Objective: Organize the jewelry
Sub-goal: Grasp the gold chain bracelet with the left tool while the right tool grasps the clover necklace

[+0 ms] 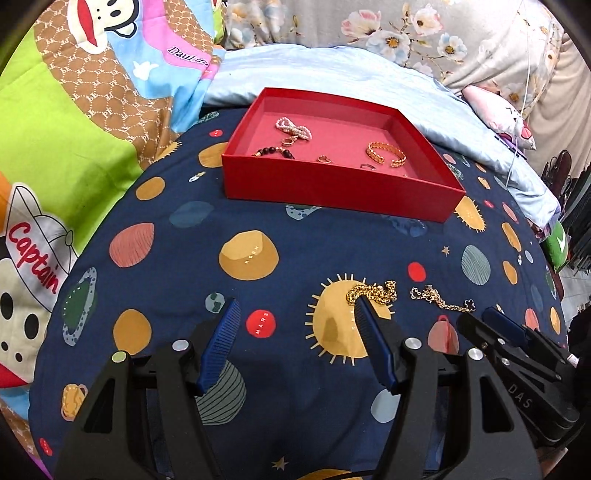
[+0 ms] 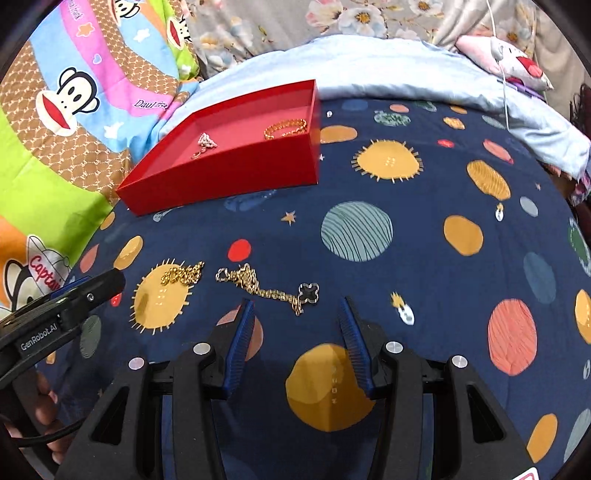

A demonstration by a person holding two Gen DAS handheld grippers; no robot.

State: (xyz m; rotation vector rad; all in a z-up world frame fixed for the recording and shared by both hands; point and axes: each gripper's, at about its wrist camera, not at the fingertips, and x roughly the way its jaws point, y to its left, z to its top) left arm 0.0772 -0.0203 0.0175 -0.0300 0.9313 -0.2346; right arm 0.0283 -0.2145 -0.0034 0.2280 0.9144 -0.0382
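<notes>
A red box [image 1: 332, 190] [image 2: 229, 177] sits on the navy planet-print sheet and holds a pearl bracelet [image 1: 292, 127], a gold cuff [image 1: 386, 154] [image 2: 286, 127], dark beads [image 1: 273, 151] and small rings. A chunky gold chain [image 1: 373, 291] [image 2: 183, 275] lies on the sheet by the right fingertip of my open, empty left gripper [image 1: 295, 304]. A thin gold chain with a black clover charm [image 1: 439, 299] [image 2: 266, 290] lies just ahead of my open, empty right gripper [image 2: 295, 302], between its fingertips' line. The right gripper also shows in the left wrist view [image 1: 487, 317].
A cartoon monkey quilt [image 1: 74, 129] lies left. A pale blue blanket [image 1: 332, 70] and floral fabric [image 1: 406, 29] lie behind the box. A white cable [image 1: 519, 110] hangs at right. The bed edge drops at far right.
</notes>
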